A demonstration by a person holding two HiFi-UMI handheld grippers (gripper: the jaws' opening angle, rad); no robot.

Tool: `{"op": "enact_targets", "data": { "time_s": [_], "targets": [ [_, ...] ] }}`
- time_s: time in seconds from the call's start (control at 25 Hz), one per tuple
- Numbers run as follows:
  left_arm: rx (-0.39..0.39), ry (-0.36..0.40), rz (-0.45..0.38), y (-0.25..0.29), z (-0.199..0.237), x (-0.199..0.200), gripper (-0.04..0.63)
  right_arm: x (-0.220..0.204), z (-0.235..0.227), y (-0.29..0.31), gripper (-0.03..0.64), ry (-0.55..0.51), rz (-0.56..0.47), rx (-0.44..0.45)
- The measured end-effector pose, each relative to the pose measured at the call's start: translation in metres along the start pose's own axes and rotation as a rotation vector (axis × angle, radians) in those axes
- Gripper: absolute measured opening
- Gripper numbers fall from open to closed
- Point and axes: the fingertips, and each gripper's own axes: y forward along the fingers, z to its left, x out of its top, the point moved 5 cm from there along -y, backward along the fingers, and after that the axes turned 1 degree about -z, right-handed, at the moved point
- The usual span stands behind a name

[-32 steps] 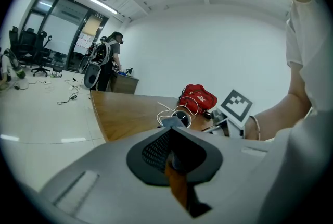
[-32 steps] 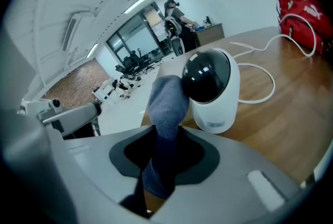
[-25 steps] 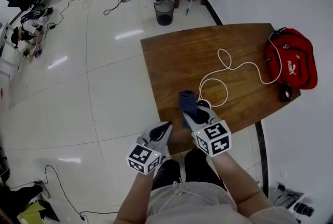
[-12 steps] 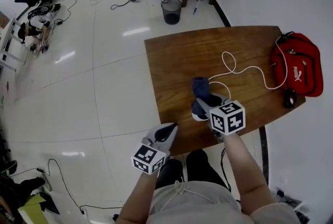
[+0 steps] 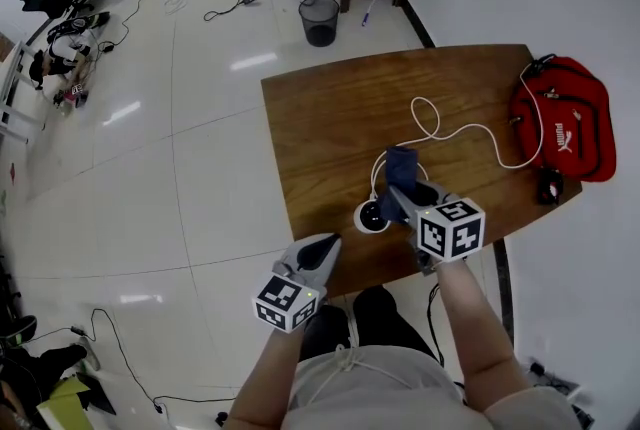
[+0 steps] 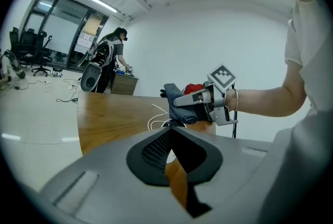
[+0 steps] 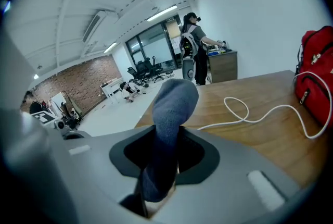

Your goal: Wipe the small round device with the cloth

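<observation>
The small round white device [image 5: 370,216] with a dark centre lies near the front edge of the wooden table [image 5: 330,118]. My right gripper [image 5: 398,190] hovers just to its right, shut on a blue-grey cloth [image 5: 402,166] that sticks up out of the jaws. In the right gripper view the cloth [image 7: 174,103] fills the gap between the jaws. My left gripper [image 5: 318,248] is shut and empty, at the table's front edge, below and left of the device. The left gripper view shows the right gripper [image 6: 200,103] with the cloth [image 6: 174,100] ahead of it.
A white cable [image 5: 440,123] loops from the device across the table to a red bag [image 5: 560,118] at the right end. A small dark object [image 5: 548,183] lies by the bag. A waste bin [image 5: 320,21] and a person [image 7: 195,46] stand beyond the table.
My right gripper has slid to the right with the cloth, off the device, which now shows uncovered. The left gripper has barely shifted.
</observation>
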Motion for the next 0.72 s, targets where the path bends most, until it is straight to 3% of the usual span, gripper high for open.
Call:
{"op": "enact_targets", "data": {
  "time_s": [0.12, 0.24, 0.44, 0.72],
  "targets": [
    [-0.003, 0.0, -0.001, 0.0, -0.004, 0.0, 0.005, 0.009, 0.035, -0.007, 0.109, -0.037, -0.046, 0.1],
    [-0.003, 0.0, 0.002, -0.004, -0.006, -0.002, 0.006, 0.001, 0.071, 0.0, 0.109, -0.094, -0.027, 0.183],
    [0.003, -0.004, 0.01, -0.01, -0.002, -0.007, 0.006, -0.024, 0.08, 0.007, 0.109, -0.154, -0.013, 0.133],
    [-0.021, -0.022, 0.033, -0.003, -0.006, -0.02, 0.006, -0.047, 0.039, -0.022, 0.109, -0.009, -0.07, 0.075]
  ]
}}
